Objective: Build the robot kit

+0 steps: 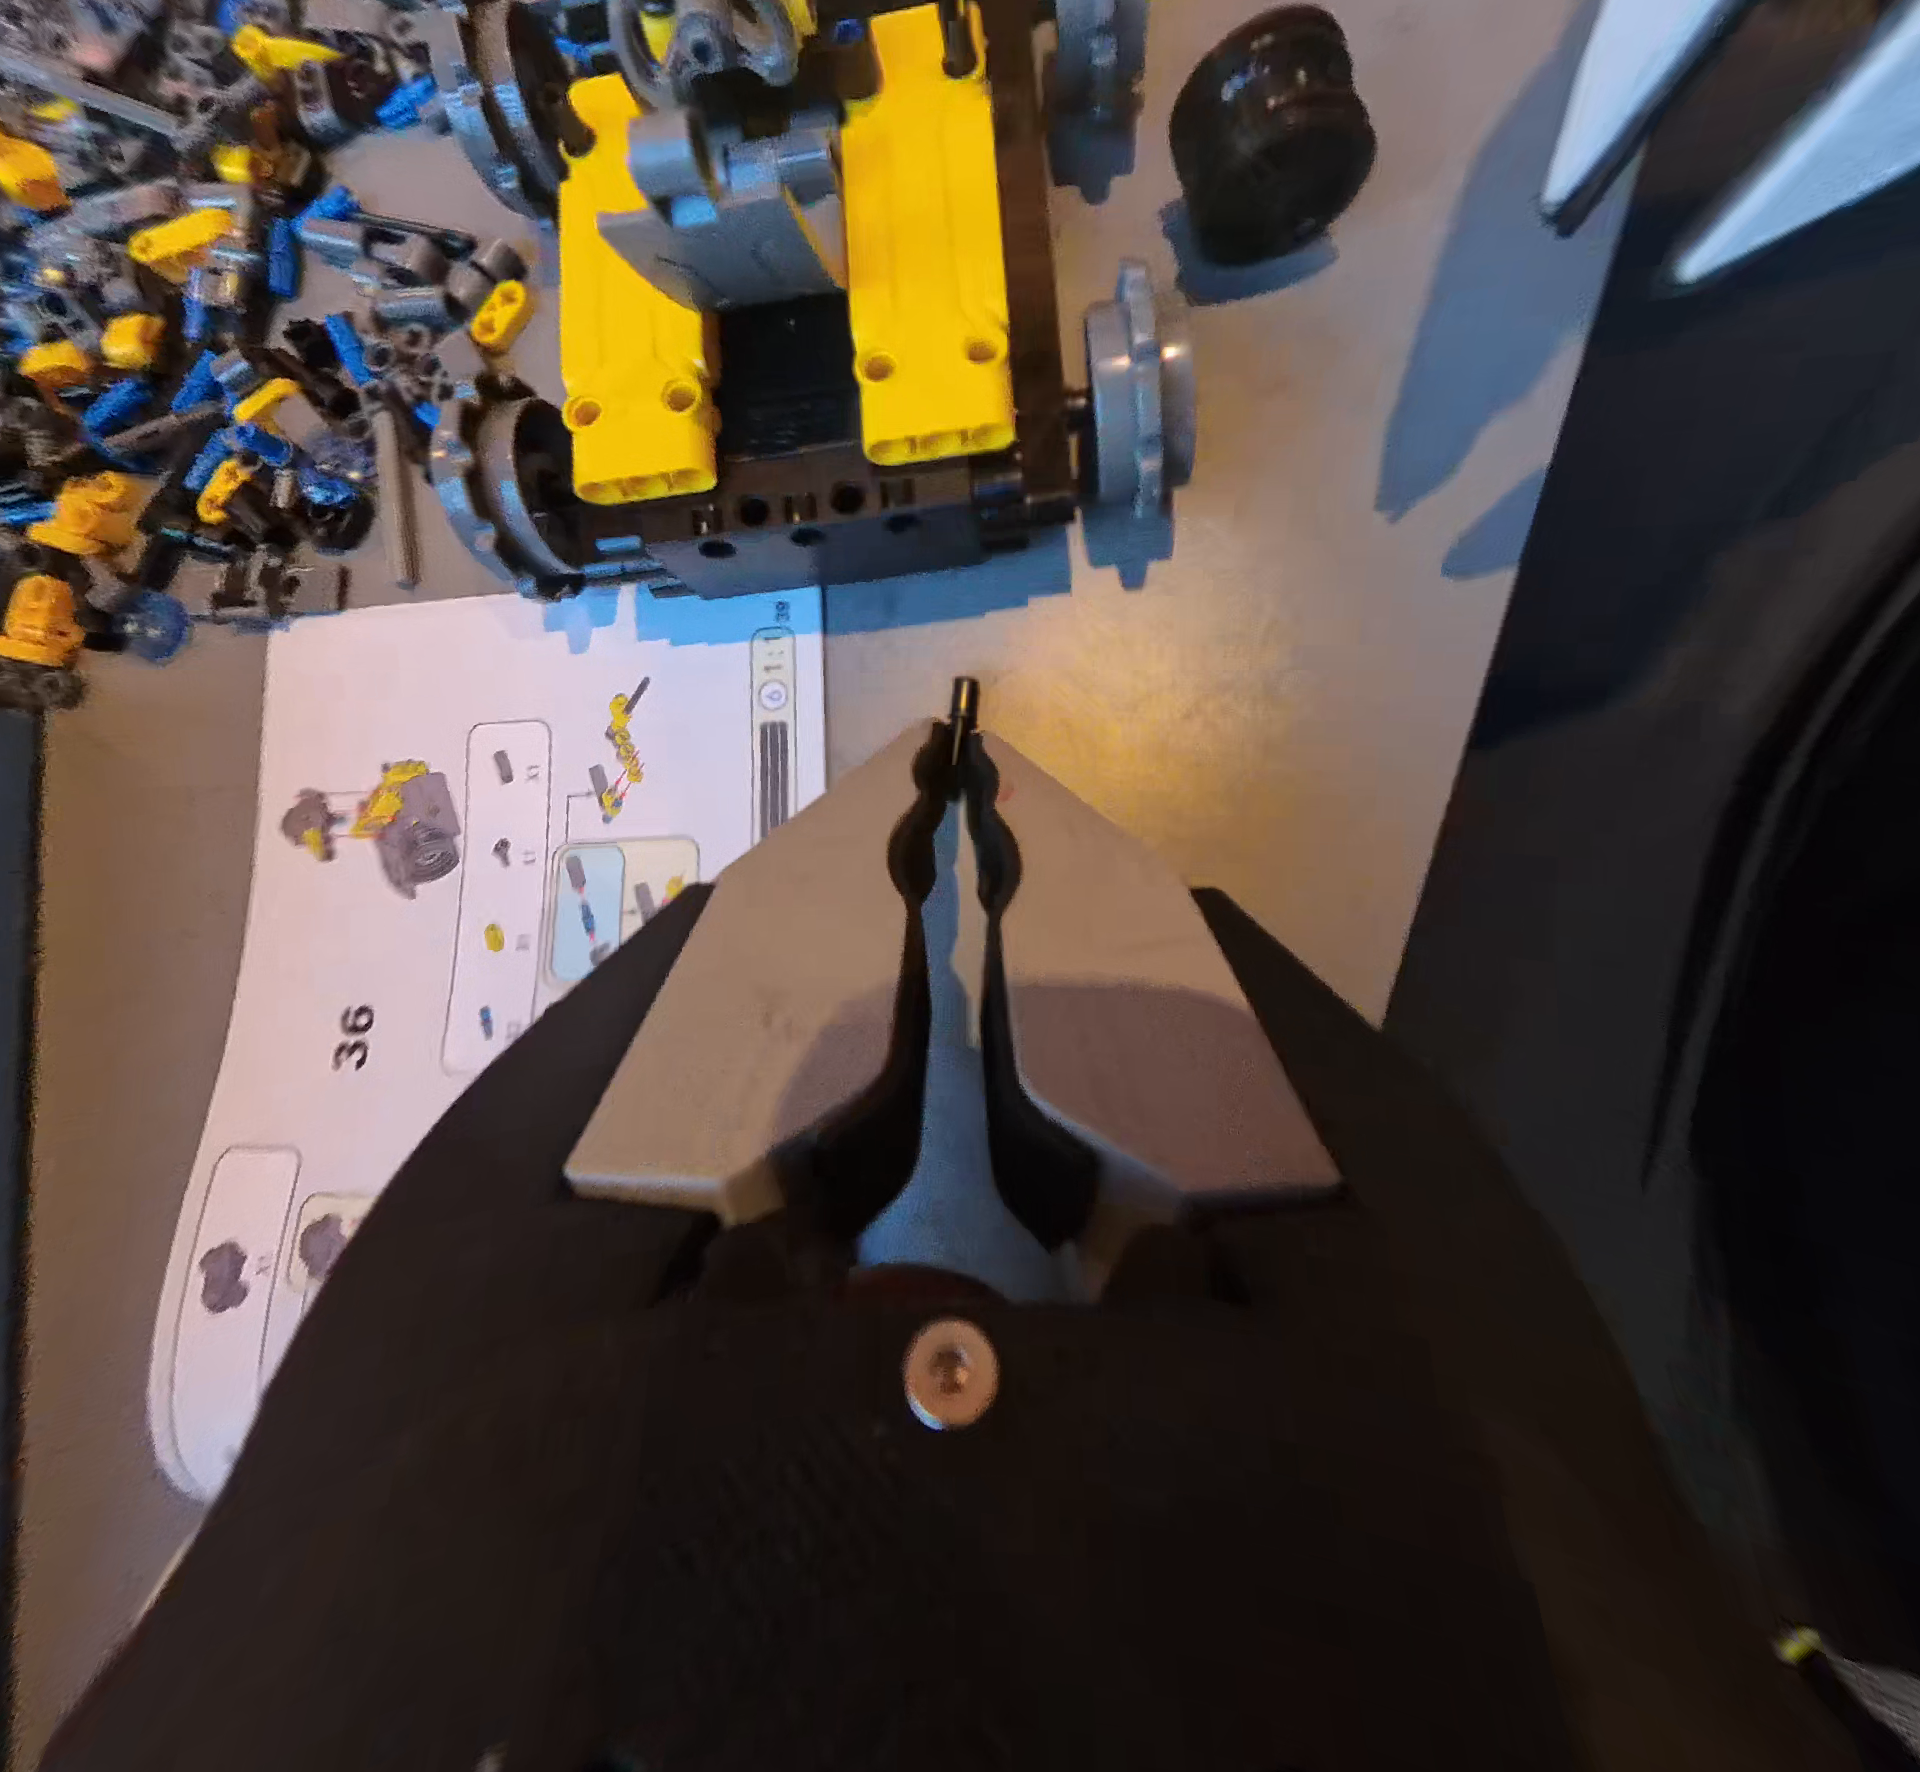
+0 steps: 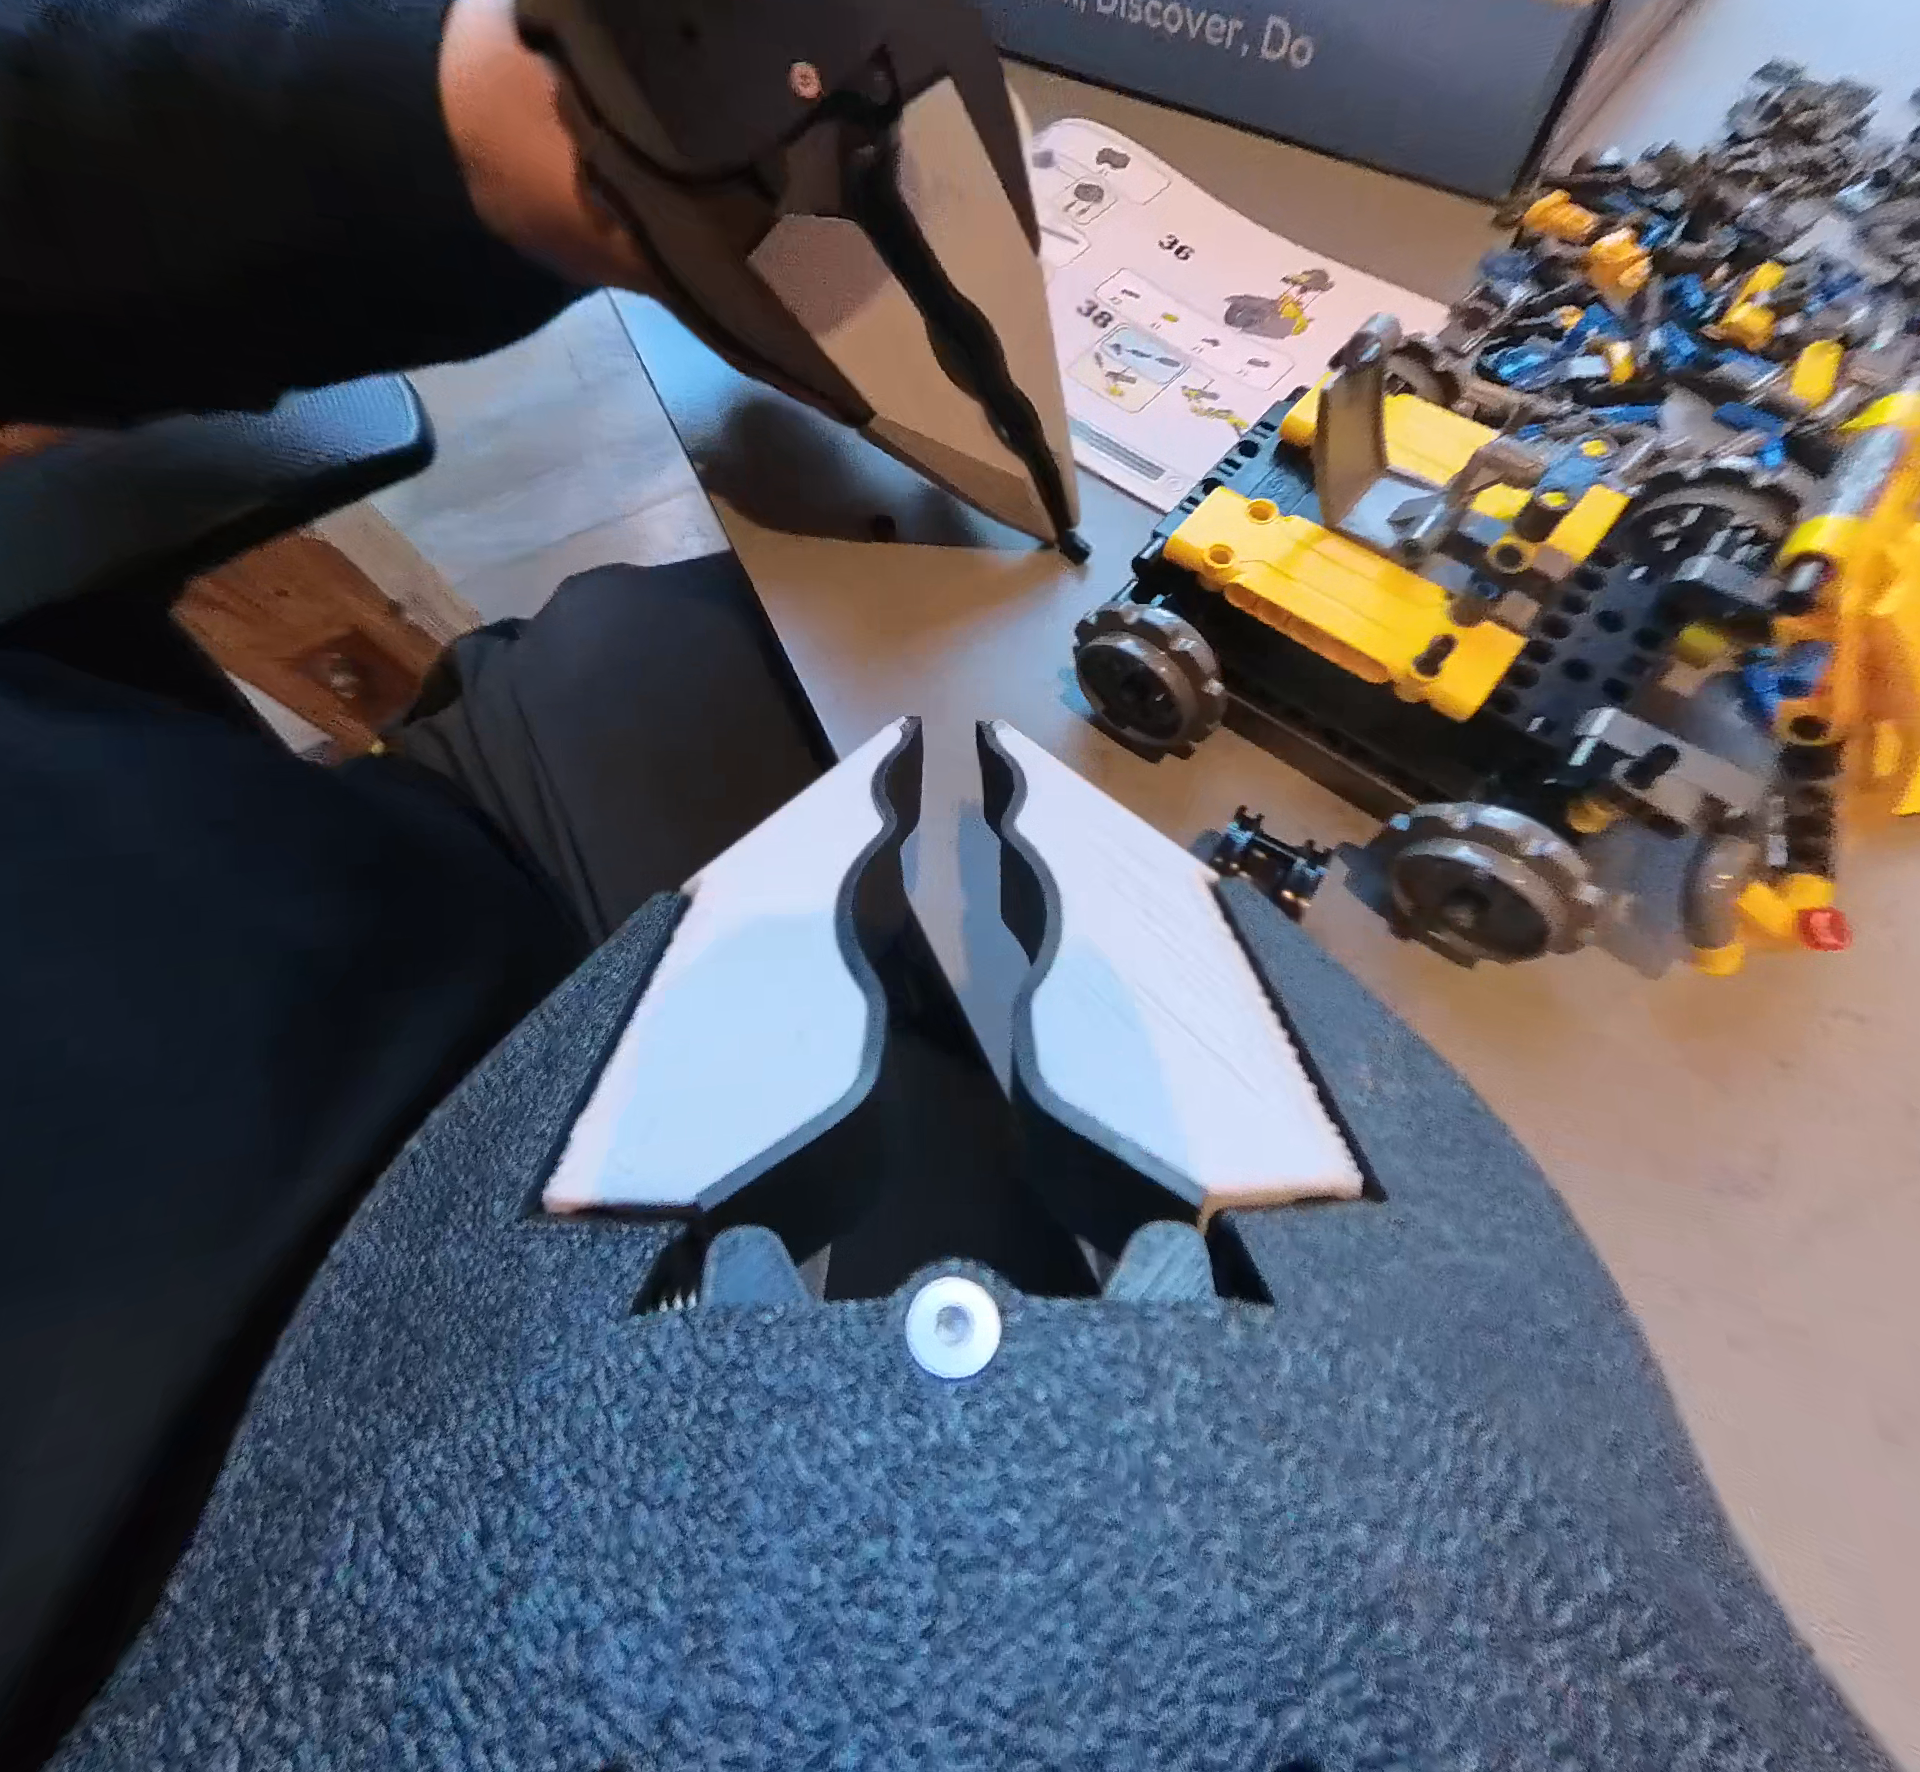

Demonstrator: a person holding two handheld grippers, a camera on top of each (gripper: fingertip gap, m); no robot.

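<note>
My left gripper [image 1: 957,754] is shut on a small black pin [image 1: 962,702] whose tip sticks out past the fingertips, low over the table in front of a yellow and black brick-built vehicle [image 1: 790,268]. In the right wrist view the same left gripper [image 2: 1060,533] points down at the table with the black pin [image 2: 1072,548] at its tip, beside the vehicle [image 2: 1455,621]. My right gripper [image 2: 948,735] is slightly open and empty, held near the table's edge. A small black connector piece [image 2: 1270,862] lies on the table just right of its fingertips, near a grey wheel hub [image 2: 1488,881].
An instruction booklet [image 1: 457,891] lies open left of the left gripper. A heap of loose blue, yellow and black pieces [image 1: 177,320] fills the far left. A black tyre [image 1: 1270,127] lies right of the vehicle. A dark cardboard box [image 2: 1299,18] stands behind. A person's legs and chair armrest [image 2: 208,475] are at the left. Left tips to right tips: about 11 cm. It is some 6 cm from my right tips to the small black connector piece [image 2: 1270,862]. It is also in sight in the left wrist view [image 1: 1298,43].
</note>
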